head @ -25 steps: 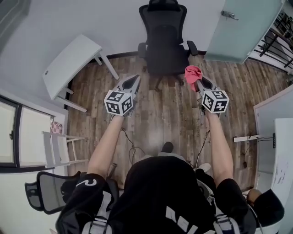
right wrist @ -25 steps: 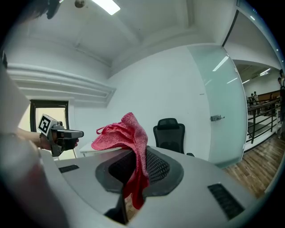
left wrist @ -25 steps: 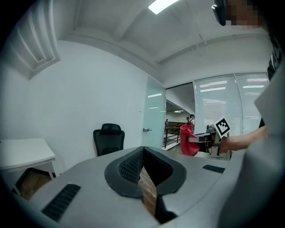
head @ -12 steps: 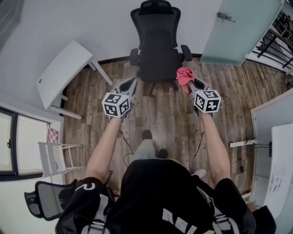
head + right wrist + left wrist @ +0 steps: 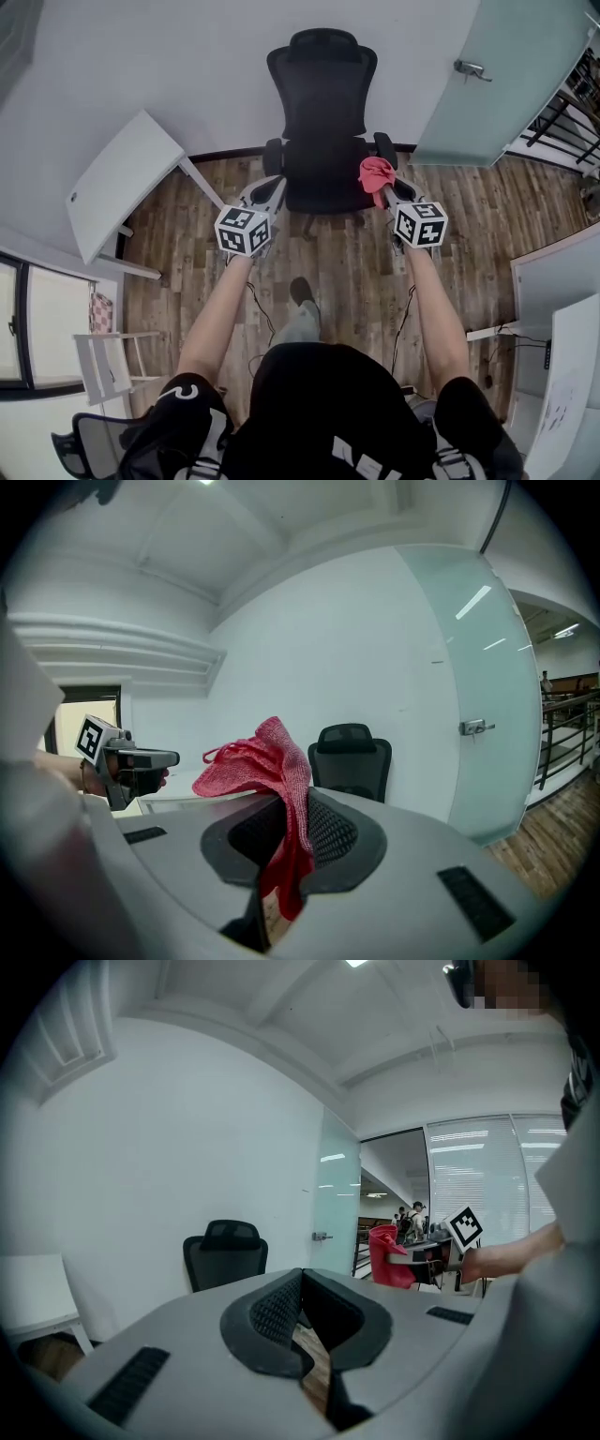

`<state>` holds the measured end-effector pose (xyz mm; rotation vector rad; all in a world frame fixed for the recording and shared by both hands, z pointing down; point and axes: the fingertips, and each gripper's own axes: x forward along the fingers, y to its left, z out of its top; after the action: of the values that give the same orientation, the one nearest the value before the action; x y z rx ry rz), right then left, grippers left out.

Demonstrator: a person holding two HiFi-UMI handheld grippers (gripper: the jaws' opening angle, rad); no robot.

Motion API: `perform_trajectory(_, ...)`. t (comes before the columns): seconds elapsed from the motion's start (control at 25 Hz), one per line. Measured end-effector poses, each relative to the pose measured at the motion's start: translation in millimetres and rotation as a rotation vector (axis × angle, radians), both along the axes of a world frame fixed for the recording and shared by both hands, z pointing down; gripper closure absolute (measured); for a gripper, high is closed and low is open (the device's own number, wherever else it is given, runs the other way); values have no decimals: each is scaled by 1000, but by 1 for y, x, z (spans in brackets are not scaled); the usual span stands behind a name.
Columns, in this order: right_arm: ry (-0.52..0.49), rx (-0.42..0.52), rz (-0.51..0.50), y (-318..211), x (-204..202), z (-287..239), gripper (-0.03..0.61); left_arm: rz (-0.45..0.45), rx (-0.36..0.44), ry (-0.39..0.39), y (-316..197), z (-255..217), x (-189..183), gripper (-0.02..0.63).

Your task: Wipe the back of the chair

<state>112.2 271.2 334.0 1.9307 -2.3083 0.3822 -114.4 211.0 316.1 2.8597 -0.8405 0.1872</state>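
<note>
Head view: the black chair [image 5: 322,122] stands at twelve o'clock by the wall, seat toward the person; the left hand-held gripper [image 5: 272,185] is at its seven o'clock, the right hand-held gripper [image 5: 384,187] at its five o'clock.
Left gripper view: the jaws are closed together with nothing between them; the chair is at ten o'clock.
Right gripper view: the jaws clamp a red cloth [image 5: 272,789]; the chair is beyond at one o'clock.
</note>
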Motion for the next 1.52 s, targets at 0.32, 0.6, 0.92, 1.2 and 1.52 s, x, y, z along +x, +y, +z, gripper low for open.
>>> perform_trajectory(0.32, -10, 3, 8, -133, 3, -10, 511, 22, 7, 5, -122, -11, 11, 589)
perform_trajectory(0.6, -39, 2, 11, -211, -12, -10, 511, 35, 6, 14, -187, -14, 9, 589)
perform_trajectory(0.92, -37, 33, 0, -289, -4, -26, 511, 34, 4, 40, -249, -13, 32, 589)
perform_trajectory(1.2, -27, 29, -41, -384, 10, -28, 511, -6, 13, 42, -333, -16, 50, 589)
perform_trajectory(1.52, -52, -16, -83, -493, 27, -11, 511, -73, -24, 35, -417, -1, 64, 589)
